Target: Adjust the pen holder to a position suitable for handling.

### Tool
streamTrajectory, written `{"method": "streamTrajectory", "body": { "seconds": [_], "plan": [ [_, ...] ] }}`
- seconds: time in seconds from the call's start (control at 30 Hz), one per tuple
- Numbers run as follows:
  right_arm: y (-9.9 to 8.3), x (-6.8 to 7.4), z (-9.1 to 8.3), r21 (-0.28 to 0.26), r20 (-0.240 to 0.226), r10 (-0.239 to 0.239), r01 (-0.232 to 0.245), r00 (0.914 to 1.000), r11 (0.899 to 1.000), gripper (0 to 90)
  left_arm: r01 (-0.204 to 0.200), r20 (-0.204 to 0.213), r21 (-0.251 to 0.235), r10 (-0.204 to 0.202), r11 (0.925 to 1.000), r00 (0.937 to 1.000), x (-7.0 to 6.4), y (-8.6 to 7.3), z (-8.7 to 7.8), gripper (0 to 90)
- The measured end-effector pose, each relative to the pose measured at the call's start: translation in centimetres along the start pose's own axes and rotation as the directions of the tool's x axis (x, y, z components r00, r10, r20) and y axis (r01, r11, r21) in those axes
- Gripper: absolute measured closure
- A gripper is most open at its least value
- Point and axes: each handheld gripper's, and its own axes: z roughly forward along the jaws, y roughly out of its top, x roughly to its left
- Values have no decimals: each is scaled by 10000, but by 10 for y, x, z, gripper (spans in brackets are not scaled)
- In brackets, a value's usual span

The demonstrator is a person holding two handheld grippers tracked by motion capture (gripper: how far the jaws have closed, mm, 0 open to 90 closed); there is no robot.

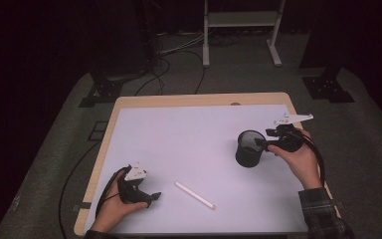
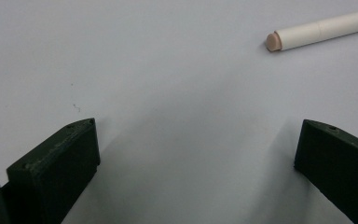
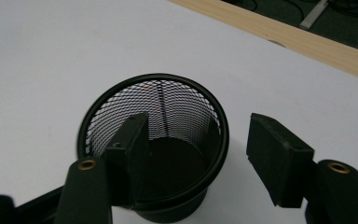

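A black mesh cup [image 1: 249,148] stands upright on the white sheet [image 1: 189,134] at the right. My right gripper [image 1: 261,144] is at its rim, held from the right. In the right gripper view the cup [image 3: 177,107] is empty; my right gripper [image 3: 200,144] is open, one jaw inside the cup and the other outside its wall, not pressing it. A white pen [image 1: 195,195] lies flat near the front middle. My left gripper [image 1: 151,198] rests low at the front left, pointing toward it. In the left gripper view the left gripper [image 2: 196,158] is open on bare sheet, the pen [image 2: 321,29] ahead and right.
The sheet covers a wooden table [image 1: 204,99] whose edge runs along the back and sides. Beyond it are a dark floor with cables [image 1: 164,69] and white frame legs [image 1: 206,45]. Both gripper cables trail back along the person's hands.
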Motion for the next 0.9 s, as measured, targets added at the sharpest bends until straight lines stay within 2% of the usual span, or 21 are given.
{"method": "streamTrajectory", "body": {
  "seconds": [0.33,0.73,0.77,0.9],
  "plan": [
    [0,-12,24,548,40,184,-186,9998,9983,502,-26,-1,25,26,10000,10000,0,0,0,0],
    [3,-14,30,992,-23,418,-413,9991,9942,622,-29,-1,27,29,10000,10000,0,0,0,0],
    [5,-14,31,1139,23,464,-464,9989,9924,656,-27,0,25,27,10000,10000,0,0,0,0],
    [6,-13,32,1356,22,573,-571,9984,9891,688,-26,-1,25,26,10000,10000,0,0,0,0]
  ]
}}
